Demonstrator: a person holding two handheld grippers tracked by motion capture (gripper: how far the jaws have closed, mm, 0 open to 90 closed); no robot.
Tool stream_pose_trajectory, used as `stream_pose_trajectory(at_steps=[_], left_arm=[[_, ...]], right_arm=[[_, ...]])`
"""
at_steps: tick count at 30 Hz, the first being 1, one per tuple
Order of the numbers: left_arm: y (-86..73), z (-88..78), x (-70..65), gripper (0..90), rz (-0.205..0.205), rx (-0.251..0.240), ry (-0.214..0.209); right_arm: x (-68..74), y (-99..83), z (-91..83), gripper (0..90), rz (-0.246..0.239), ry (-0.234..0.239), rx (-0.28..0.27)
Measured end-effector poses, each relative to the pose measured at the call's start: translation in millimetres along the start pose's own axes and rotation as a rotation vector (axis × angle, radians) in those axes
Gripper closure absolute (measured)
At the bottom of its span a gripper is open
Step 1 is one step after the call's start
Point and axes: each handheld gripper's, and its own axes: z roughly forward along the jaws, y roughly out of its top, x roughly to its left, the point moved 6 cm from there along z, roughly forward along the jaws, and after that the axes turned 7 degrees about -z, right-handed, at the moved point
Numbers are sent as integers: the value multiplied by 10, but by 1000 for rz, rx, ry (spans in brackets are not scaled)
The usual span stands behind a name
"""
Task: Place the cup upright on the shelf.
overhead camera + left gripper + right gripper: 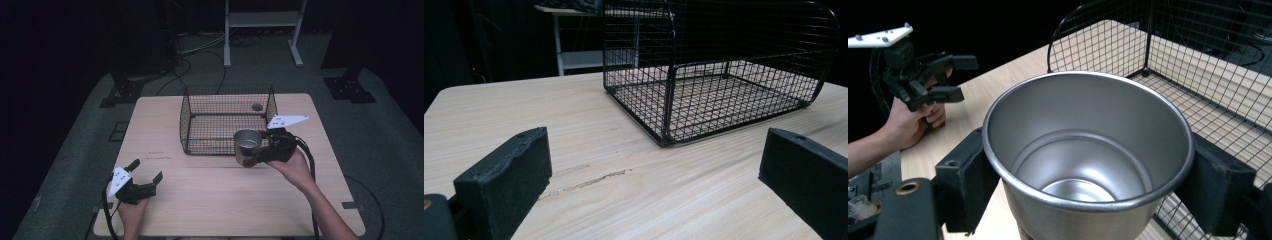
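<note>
A shiny metal cup (247, 146) hangs upright just above the table, at the front right corner of the black wire basket (200, 107). My right gripper (256, 152) is shut on the cup, one jaw on each side of its wall. In the right gripper view the cup (1088, 150) is empty, with the basket (1198, 60) right behind it. My left gripper (147, 171) rests open near the table's front left corner, nothing between its jaws. In the left gripper view the basket (724, 95) stands empty ahead of the open jaws.
The wooden table (225, 200) has bare room in front of the basket and to its left. A small round hole (257, 106) shows in the tabletop behind the basket's back right corner. A white metal stand (262, 30) and cables lie on the floor beyond.
</note>
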Motion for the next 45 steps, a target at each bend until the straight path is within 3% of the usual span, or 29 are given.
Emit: stream_pose_trajectory(at_steps=[26,45], left_arm=[[-2,3,1,0,-3,3,0],[-1,9,-4,0,1,7,-3]], right_arm=[[-299,467,226,179,-33,-42,45],[-559,681,595,179,-28,-59,85]])
